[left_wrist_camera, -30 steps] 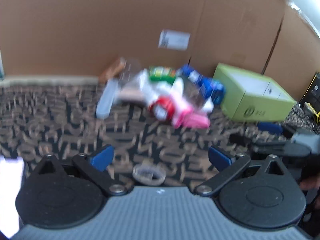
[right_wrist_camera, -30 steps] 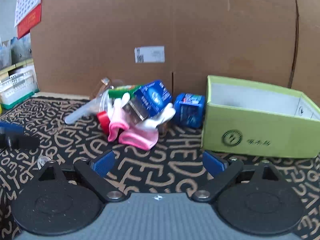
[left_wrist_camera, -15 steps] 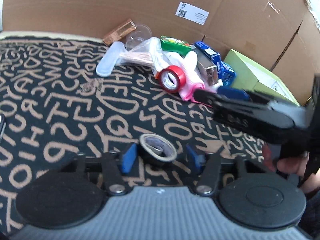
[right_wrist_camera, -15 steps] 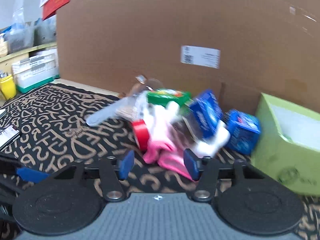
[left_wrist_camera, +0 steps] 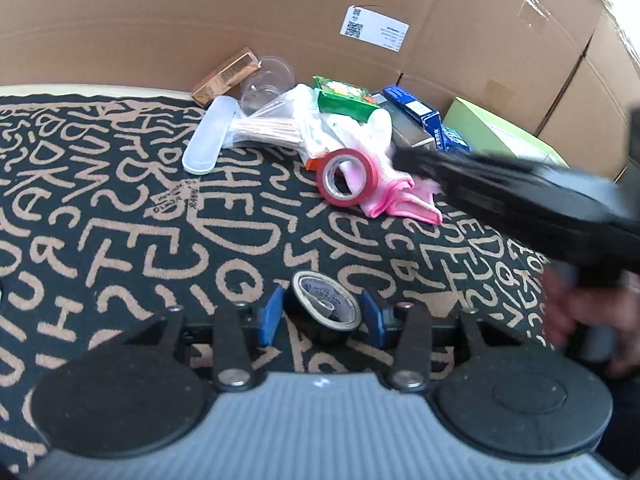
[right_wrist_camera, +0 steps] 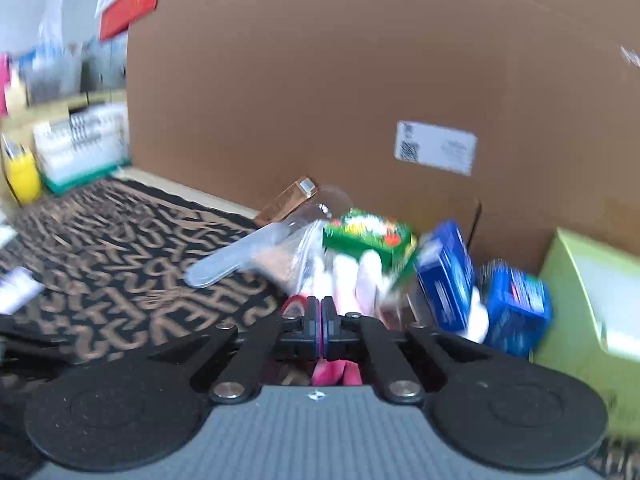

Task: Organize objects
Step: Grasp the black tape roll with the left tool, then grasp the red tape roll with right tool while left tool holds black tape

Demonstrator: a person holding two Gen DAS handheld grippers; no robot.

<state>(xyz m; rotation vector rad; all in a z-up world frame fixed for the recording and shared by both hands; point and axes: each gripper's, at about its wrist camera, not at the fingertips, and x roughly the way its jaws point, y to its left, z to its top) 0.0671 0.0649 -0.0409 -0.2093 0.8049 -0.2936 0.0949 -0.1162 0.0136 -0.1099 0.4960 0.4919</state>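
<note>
Both claws closed since the earlier frame: left gripper clamps the black tape roll on the lettered mat; right gripper fully closed, empty, near the red tape roll.

A black carpet with tan letters carries a near black tape roll, a red tape roll farther on, and a translucent oblong case far left.
</note>
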